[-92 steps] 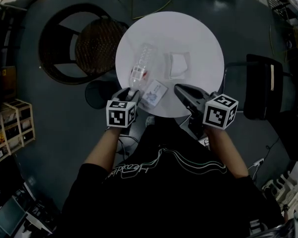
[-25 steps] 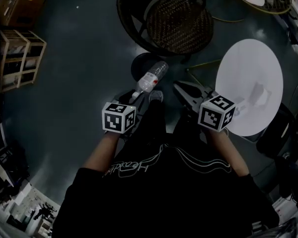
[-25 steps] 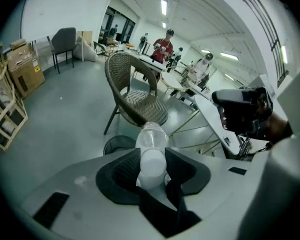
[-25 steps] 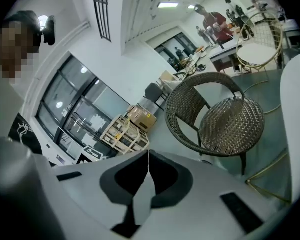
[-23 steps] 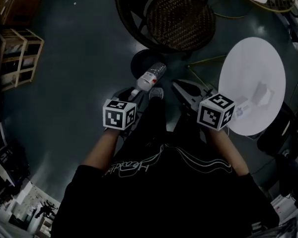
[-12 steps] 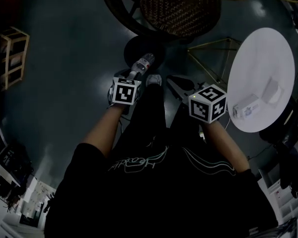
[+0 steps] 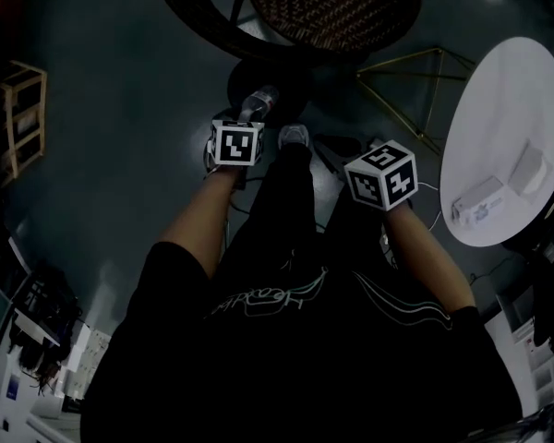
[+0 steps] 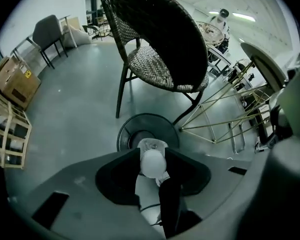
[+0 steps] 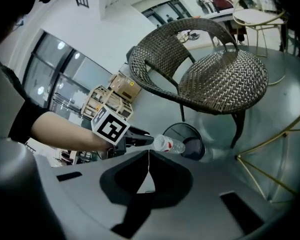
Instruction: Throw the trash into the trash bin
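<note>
Your left gripper (image 8: pixel 152 155) is clamped on the neck end of the clear plastic bottle (image 8: pixel 151 164), white cap toward the camera and base pointing down at the round black trash bin (image 8: pixel 121 136). In the right gripper view the bottle, with its red and white label, hangs tilted just over the bin's rim. Your right gripper (image 9: pixel 149 159) has its jaws pressed together with nothing in them. The bin stands on a smooth grey floor (image 7: pixel 120 90) just in front of a dark wicker chair (image 7: pixel 332 7); a round white table (image 7: pixel 508 109) stands off to the right and wooden crates (image 7: pixel 23 118) to the left
</note>
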{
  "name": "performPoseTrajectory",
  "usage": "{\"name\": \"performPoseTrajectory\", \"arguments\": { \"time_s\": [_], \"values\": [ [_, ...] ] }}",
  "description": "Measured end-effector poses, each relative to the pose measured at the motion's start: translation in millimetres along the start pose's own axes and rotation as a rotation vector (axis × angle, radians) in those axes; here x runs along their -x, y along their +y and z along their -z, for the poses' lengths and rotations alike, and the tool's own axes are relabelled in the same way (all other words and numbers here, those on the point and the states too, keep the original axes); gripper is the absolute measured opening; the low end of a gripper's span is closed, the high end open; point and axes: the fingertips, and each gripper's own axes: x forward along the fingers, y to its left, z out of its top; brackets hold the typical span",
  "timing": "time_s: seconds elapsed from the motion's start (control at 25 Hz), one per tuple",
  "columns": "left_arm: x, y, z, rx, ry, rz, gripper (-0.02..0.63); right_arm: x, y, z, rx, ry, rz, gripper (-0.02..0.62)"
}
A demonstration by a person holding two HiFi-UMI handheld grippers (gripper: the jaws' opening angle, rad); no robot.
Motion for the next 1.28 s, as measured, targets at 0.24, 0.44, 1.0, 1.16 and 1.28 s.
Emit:
{"name": "performPoseTrajectory", "arguments": {
  "time_s": [0.24, 0.44, 1.0, 1.16, 1.28],
  "values": [
    [3, 7, -8, 0.032, -0.012, 0.019, 0.150, -9, 4, -9, -0.039, -0.014, -0.037, 0.034],
    [4, 4, -5, 0.057, 0.019, 0.069, 0.171, -8, 6, -14, -0.032, -0.019, -0.043, 0.034],
    [72, -23, -39, 0.103, -0.173, 0.185, 0.192, 51, 32, -50, -0.056, -0.235, -0.080, 0.034],
    [118, -56, -61, 0.109, -0.292, 0.268, 0.173, 95, 49, -77, -0.022, -0.332, -0.058, 0.034],
    [160, -84, -77, 0.075, -0.385, 0.291, 0.104, 133, 56, -87, -0.007, -0.387, -0.034, 0.034]
  ]
}}
